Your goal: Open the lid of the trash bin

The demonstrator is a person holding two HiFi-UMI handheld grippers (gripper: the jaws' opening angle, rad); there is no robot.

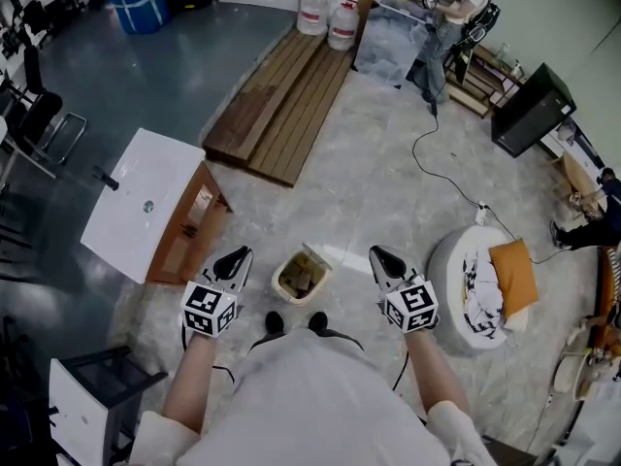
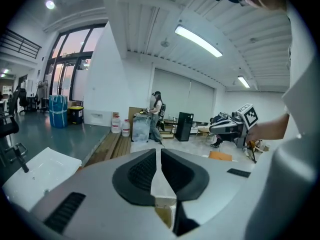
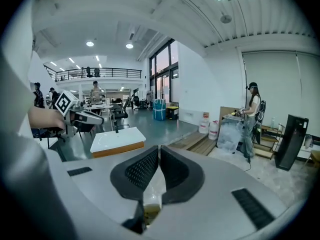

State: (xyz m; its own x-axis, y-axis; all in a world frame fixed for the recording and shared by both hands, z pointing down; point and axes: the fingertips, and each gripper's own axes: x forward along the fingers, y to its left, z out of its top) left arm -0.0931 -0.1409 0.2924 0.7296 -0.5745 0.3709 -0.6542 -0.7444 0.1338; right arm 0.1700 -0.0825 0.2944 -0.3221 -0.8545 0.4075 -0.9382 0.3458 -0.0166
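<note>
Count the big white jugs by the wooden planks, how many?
2. One jug stands at the far end of the wooden planks; the other jug is right beside it. More could be hidden behind clutter.

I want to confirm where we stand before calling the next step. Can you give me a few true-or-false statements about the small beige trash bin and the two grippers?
1. The small beige plastic trash bin stands between the left gripper and the right gripper in the head view. True.
2. The bin is shut on top. False: its top is open and contents show inside.
3. The left gripper is clamped on the bin. False: its jaws are together on nothing, apart from the bin.
4. The right gripper's jaws are together and hold nothing. True.
5. A white-topped wooden cabinet stands on the left gripper's side of the bin. True.
</note>
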